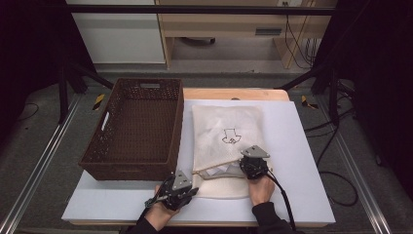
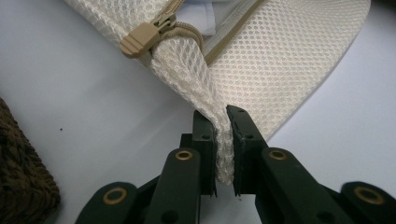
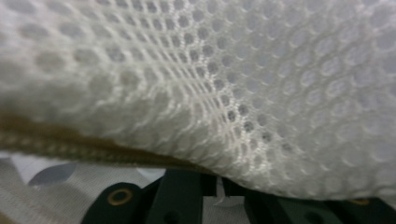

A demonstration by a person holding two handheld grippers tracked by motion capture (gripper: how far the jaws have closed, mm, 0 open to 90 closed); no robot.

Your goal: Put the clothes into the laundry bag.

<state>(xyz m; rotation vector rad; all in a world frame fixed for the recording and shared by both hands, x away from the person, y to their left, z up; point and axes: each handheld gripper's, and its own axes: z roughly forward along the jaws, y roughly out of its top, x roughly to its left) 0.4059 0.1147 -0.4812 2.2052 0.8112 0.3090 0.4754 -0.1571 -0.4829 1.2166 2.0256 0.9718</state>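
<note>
Lying flat on the white table top (image 1: 302, 161), the cream mesh bag (image 1: 229, 124) stretches away from the person, its long axis running front to back, with the zipped mouth at the near end partly open and something white showing inside. Its tan zipper pull (image 2: 142, 38) sits at the near left corner, just beyond the fold of mesh that the left gripper (image 2: 223, 140) has clamped between its jaws. The right gripper (image 1: 253, 165) sits at the open mouth on the bag's right side, under the upper layer of mesh; the cloth covers its jaws in the right gripper view, so whether they are closed on anything cannot be told. The opening therefore lies between the two grippers, and the right one is nearer the contents, so it looks best placed to reach in or lift the flap while the left one pins the corner. A dark woven basket (image 1: 134, 129) stands just left of the bag, its near corner close to the left gripper. Beyond the table are a grey floor, a wooden desk, cables and dark curtains at both sides.
</note>
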